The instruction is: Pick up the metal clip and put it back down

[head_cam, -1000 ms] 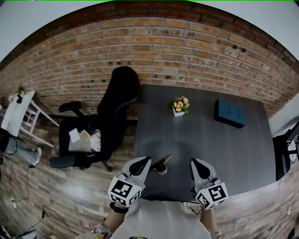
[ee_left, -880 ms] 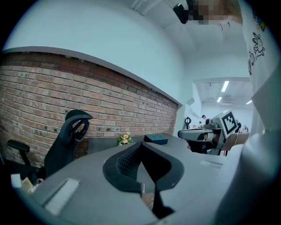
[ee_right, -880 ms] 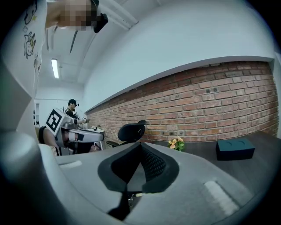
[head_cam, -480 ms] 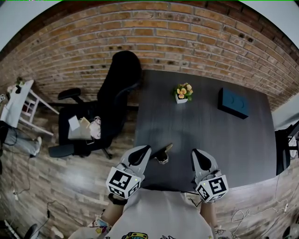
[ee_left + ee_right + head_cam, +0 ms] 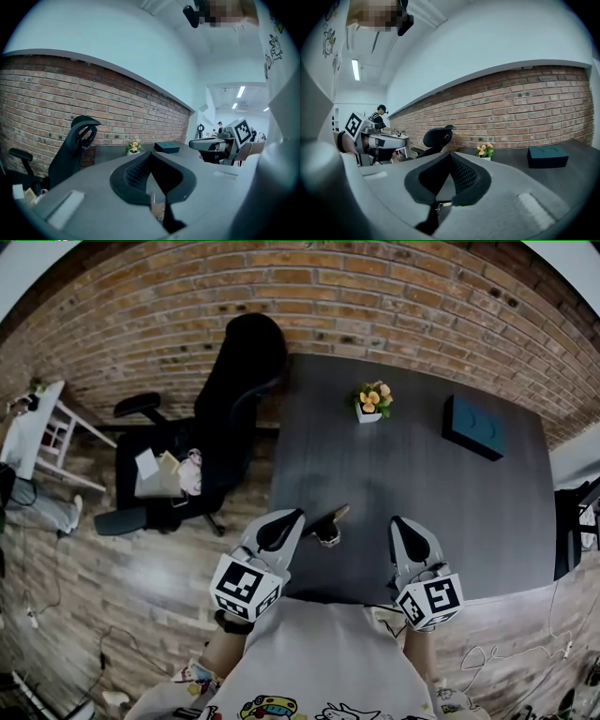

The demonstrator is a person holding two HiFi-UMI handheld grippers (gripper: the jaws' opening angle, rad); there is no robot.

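Note:
The metal clip (image 5: 328, 525), black with a shiny handle, lies on the dark table (image 5: 450, 512) near its front edge. My left gripper (image 5: 284, 524) is shut and empty, its tip just left of the clip and apart from it. My right gripper (image 5: 405, 533) is also shut and empty, farther to the clip's right. In the left gripper view the jaws (image 5: 151, 158) meet with nothing between them. The right gripper view shows the same (image 5: 451, 158). The clip is hidden in both gripper views.
A small flower pot (image 5: 371, 401) and a dark teal box (image 5: 474, 427) stand at the back of the table. A black office chair (image 5: 225, 409) with items on its seat stands left of the table. A brick wall runs behind.
The head view has shifted a little, so everything sits slightly lower in the frame. Both grippers stay shut beside the clip, which has not moved.

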